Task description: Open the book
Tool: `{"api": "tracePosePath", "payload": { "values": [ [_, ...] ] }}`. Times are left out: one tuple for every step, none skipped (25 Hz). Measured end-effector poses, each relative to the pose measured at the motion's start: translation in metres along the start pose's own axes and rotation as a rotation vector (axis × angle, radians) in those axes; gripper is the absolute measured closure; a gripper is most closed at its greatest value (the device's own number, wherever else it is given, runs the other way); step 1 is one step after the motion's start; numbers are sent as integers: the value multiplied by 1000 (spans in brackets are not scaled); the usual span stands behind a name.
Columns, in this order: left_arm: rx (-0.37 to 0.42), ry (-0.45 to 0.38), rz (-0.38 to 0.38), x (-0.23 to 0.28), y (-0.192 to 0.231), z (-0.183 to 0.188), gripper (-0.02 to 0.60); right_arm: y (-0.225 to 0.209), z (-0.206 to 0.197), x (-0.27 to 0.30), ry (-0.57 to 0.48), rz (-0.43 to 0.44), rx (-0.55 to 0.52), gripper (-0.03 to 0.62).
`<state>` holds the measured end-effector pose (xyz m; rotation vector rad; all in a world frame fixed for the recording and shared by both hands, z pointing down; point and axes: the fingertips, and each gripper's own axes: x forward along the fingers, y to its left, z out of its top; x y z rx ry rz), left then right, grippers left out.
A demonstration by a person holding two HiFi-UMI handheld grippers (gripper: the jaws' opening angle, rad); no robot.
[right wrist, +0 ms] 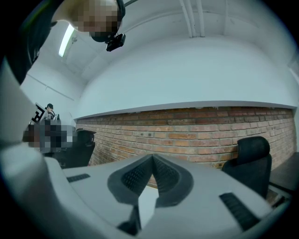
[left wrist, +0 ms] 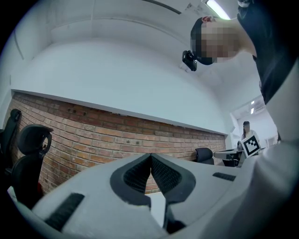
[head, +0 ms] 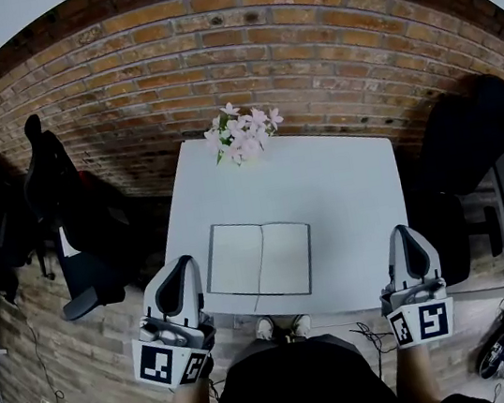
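The book (head: pixel 259 259) lies open on the table (head: pixel 344 181), between the left gripper (head: pixel 182 271) and right gripper (head: pixel 407 238). Both grippers' jaws are pressed together, empty. The pages seem flat; a bump could flip one shut.

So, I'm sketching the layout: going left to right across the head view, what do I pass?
black office chair → left claw → open book → right claw → dark chair
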<state>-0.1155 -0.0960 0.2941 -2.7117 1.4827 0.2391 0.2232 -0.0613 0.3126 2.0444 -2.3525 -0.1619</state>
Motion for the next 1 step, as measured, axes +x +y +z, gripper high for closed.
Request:
{"api": "tracePosePath", "payload": {
  "values": [
    [-2,0,0,0,0,-1,557,0,-1,0,2,0,0,582]
  ]
}}
